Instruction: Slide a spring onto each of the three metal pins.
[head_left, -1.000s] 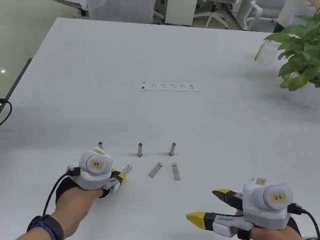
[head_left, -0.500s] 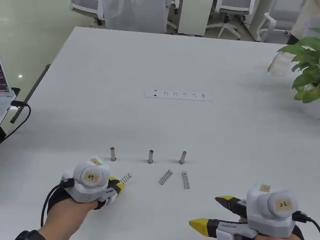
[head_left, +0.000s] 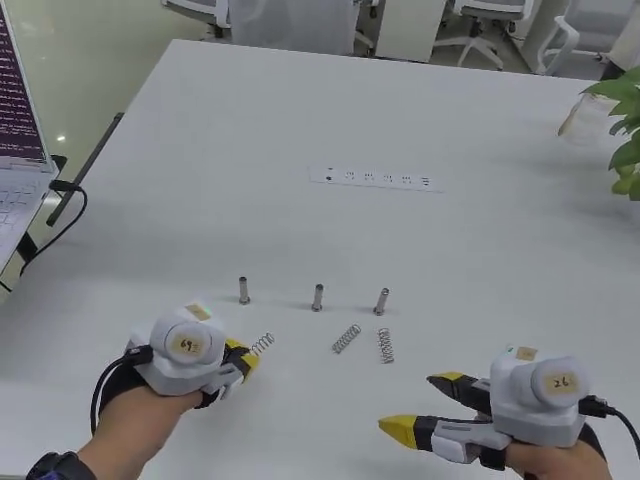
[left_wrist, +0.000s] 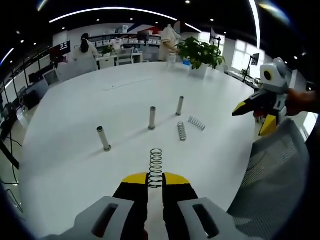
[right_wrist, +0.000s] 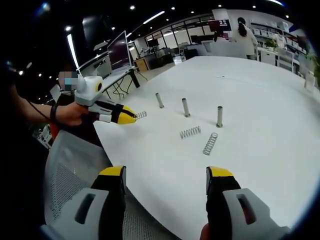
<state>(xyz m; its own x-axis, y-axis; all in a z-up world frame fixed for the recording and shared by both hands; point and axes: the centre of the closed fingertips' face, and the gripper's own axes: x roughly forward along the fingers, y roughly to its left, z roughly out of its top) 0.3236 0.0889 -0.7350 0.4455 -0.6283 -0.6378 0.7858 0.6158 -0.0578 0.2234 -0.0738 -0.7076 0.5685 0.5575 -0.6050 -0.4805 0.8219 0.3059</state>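
A white table (head_left: 300, 120) in an open office carries three upright pins (head_left: 317, 297) in a row. The left gripper (head_left: 243, 357) has its jaws closed narrow on the near end of a spring (left_wrist: 156, 162), which points toward the pins. The left gripper view shows this pinch plainly, whereas in the head view the gripper's body covers it. Two loose springs (head_left: 346, 338) lie just before the middle and right pins. The right gripper (right_wrist: 167, 172) hangs over the table's near edge, jaws spread wide and holding nothing. The head view adds a power strip (head_left: 375, 180), a laptop (head_left: 20, 150) and a plant (head_left: 625, 140).
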